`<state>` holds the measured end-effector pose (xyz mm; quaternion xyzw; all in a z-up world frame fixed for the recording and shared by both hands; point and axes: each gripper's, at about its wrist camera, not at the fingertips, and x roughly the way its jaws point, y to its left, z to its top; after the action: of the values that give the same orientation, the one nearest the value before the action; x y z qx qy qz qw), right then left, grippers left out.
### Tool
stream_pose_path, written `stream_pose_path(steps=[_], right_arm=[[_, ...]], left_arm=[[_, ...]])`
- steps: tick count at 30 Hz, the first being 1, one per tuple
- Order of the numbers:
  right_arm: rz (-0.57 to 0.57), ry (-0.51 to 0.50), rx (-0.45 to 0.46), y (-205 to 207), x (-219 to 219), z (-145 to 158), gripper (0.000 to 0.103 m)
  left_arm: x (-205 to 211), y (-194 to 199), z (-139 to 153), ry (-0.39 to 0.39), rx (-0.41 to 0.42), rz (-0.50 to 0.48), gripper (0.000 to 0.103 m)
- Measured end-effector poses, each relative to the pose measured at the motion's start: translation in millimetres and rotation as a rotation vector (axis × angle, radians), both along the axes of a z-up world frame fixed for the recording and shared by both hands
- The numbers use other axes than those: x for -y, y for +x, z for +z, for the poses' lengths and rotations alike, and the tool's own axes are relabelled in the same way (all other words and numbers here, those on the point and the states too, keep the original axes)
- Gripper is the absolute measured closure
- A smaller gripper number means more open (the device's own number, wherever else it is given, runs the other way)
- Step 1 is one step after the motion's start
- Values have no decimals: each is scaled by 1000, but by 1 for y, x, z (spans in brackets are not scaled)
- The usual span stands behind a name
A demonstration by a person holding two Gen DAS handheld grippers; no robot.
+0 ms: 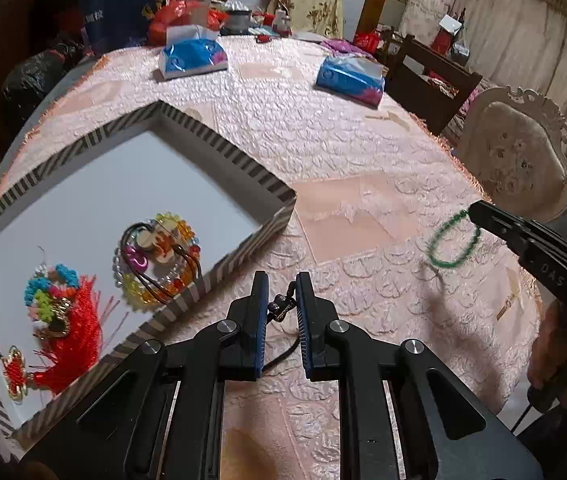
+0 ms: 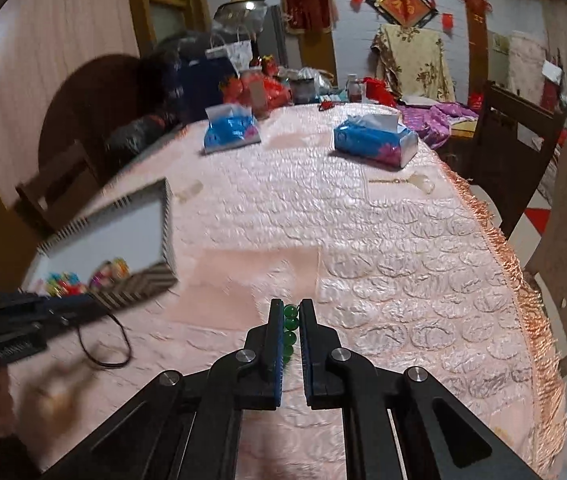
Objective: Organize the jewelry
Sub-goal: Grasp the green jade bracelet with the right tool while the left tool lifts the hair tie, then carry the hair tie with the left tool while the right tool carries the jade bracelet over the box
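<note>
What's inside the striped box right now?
Striped box holds a multicolour bead bracelet with dark cords, a red tassel charm and a red knot pendant. The near wall hides part of its floor.

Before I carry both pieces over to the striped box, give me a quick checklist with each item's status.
1. Right gripper shut on the green bead bracelet: ok.
2. Bracelet lifted off the tablecloth: ok, it dangles.
3. Left gripper shut on the black cord: ok.
4. How securely the cord is held: cannot tell.
5. Free space in the striped box: ok, its far half is bare.
</note>
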<state>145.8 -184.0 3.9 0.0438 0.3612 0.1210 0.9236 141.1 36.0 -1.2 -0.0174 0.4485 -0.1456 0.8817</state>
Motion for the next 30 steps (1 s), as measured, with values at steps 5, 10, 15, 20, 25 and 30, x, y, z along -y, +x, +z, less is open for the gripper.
stream_pose_path(steps=[5, 10, 15, 20, 25, 30], right_arm=[[-27, 40, 22, -11, 1, 16, 96], [-23, 58, 34, -19, 2, 27, 96], [-13, 53, 41, -23, -6, 31, 96], [-15, 52, 38, -21, -13, 32, 96], [-2, 58, 43, -17, -25, 36, 96], [18, 52, 52, -14, -44, 43, 96]], left_arm=[[-5, -3, 9, 15, 28, 42, 91], [-8, -8, 21, 7, 76, 62, 91], [-11, -10, 26, 6, 105, 79, 91], [-16, -10, 29, -3, 109, 91, 91], [-22, -10, 33, -17, 119, 114, 91], [-30, -9, 37, -31, 124, 137, 91]])
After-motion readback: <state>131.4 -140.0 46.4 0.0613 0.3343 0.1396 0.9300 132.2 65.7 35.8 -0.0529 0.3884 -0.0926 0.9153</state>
